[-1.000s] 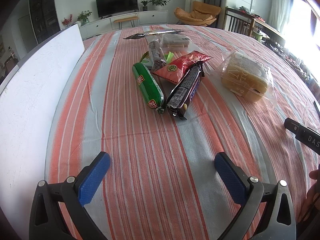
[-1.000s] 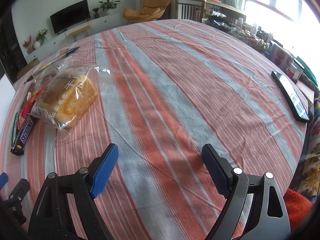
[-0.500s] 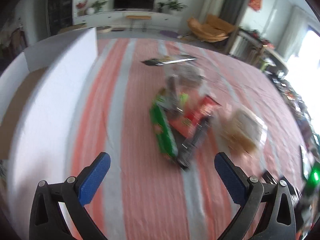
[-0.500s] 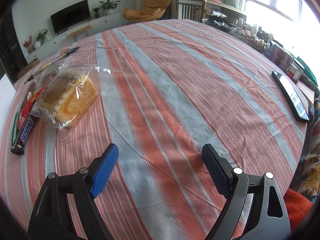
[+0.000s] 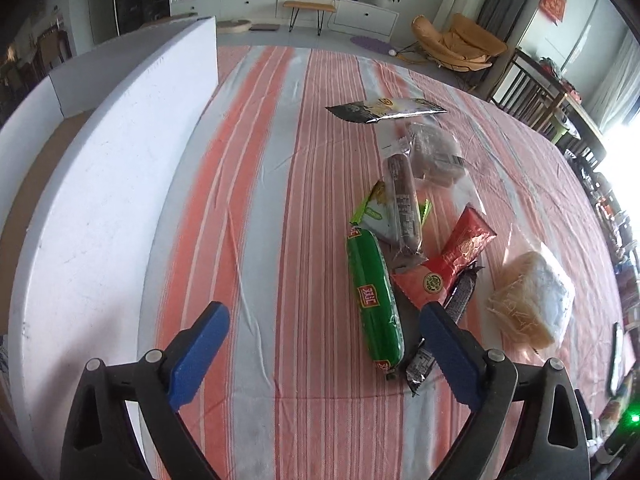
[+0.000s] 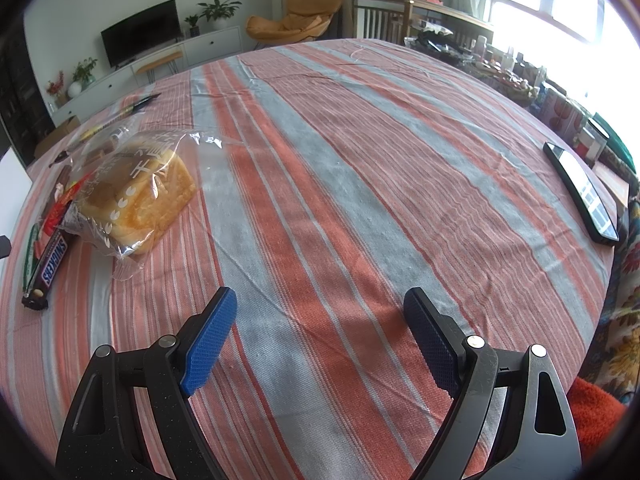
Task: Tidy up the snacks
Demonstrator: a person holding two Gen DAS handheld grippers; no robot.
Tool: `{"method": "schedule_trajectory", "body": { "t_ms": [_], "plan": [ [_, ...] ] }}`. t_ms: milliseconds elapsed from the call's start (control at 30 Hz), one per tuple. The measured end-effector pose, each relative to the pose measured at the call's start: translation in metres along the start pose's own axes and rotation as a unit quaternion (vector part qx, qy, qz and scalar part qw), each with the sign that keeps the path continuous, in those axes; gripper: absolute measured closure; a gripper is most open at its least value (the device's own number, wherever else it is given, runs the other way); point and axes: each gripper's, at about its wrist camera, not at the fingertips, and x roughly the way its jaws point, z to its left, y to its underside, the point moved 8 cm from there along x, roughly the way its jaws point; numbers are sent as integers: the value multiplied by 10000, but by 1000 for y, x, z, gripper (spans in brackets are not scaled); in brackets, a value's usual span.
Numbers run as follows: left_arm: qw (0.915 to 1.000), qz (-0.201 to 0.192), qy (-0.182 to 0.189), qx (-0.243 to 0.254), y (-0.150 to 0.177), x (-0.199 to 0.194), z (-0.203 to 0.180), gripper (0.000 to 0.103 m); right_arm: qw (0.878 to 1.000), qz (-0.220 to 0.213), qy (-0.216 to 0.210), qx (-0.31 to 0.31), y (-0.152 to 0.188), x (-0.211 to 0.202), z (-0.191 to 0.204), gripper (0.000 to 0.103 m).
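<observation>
the step in hand looks like the reach for a first snack. the left claw [image 5: 322, 344] hovers open and empty, its jaws having just narrowed a little, just left of the green sausage [image 5: 374, 304], a glossy tube at the pile's near edge. next it must centre over the sausage. the right claw [image 6: 318, 340] hangs open, well right of it.

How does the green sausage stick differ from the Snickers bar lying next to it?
The green sausage stick is a plump, rounded tube; the Snickers bar is slimmer and flatter. The stick's wrapper is bright green with a red label; the bar's is dark brown with white lettering. The stick lies fully exposed; the bar's far end tucks under a red packet. Both lie flat, side by side, on the striped tablecloth.
</observation>
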Motion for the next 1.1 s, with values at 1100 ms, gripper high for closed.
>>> {"method": "schedule_trajectory", "body": {
  "t_ms": [1100],
  "plan": [
    [9984, 535, 155, -27, -7, 36, -8, 14, 10000, 0, 5, 6, 0, 0, 0, 15]
  ]
}}
